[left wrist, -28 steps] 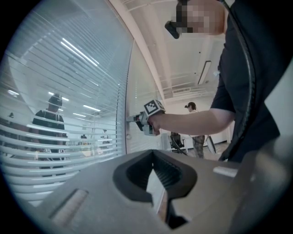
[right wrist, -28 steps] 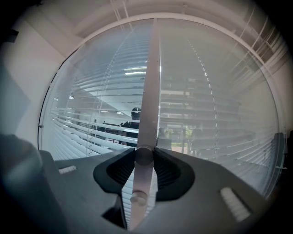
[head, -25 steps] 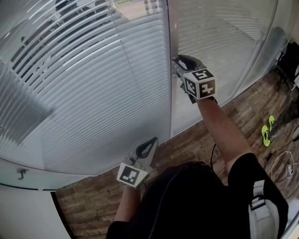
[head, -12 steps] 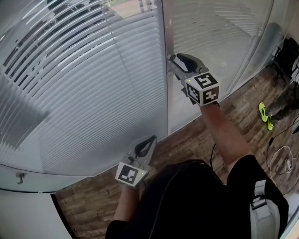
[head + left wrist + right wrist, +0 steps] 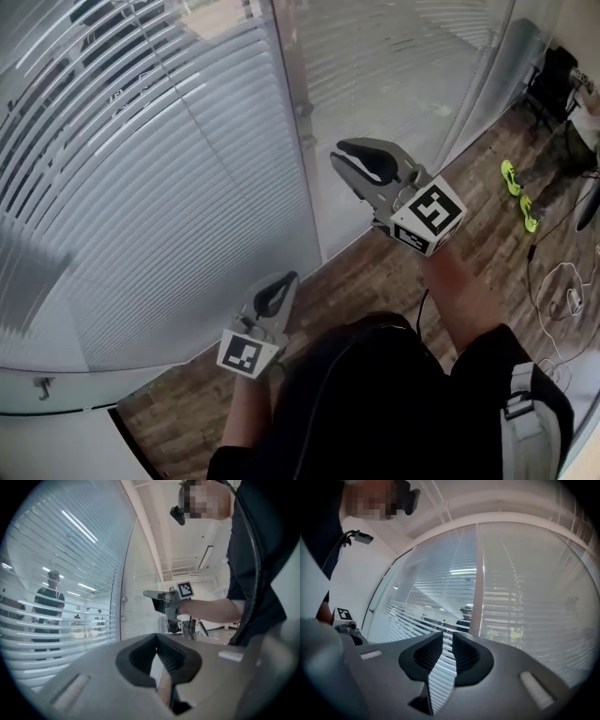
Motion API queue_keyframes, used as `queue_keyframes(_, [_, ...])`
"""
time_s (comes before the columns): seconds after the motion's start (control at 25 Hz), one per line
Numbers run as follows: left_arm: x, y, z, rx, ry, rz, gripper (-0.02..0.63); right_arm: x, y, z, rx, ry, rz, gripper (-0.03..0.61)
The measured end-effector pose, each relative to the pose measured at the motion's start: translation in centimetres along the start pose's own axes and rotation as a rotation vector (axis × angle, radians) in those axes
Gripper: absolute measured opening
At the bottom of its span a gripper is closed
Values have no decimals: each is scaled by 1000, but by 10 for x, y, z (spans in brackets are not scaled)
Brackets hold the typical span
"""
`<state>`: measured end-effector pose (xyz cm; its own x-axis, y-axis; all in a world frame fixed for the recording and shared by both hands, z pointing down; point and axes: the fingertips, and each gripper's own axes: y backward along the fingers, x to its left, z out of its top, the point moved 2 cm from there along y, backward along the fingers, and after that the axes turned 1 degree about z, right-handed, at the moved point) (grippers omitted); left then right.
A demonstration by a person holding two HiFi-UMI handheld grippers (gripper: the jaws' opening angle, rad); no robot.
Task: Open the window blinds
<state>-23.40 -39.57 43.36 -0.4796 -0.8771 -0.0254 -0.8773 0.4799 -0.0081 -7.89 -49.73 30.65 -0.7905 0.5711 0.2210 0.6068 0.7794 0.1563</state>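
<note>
Closing narrow on nothing, the right gripper (image 5: 337,156) is facing light, thin-slatted window blinds (image 5: 187,206), probably best worked by gripping the small, stiff frame knob (image 5: 302,111).

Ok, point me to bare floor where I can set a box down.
The floor strip along the foot of the glass, straight ahead of you, is bare. The right side is crowded: green sandals, cables and a dark chair are there.
</note>
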Motion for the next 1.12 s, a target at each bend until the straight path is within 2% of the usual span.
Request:
queue_keyframes(0.12, [-3,-8,1,1,4,-18,5,9,22,-1,-20,5,33,39])
queue_keyframes(0.32, [-17,-22,7,-6,1,-75,5,21,60,-20,-11,-5,28,8])
queue_keyframes(0.52, [-30,-37,13,-15,0,-99,5,25,97,-36,-46,-87,41,8])
queue_keyframes(0.76, [-48,-59,18,-13,2,-97,5,17,138,-53,-75,-166,73,6])
queue_keyframes(0.92, [-56,-73,22,4,-20,-67,5,20,156,-55,-43,-212,147,6])
queue_keyframes(1.12, [-64,-88,38,-30,-38,-29,5,14,174,-46,-51,-186,226,6])
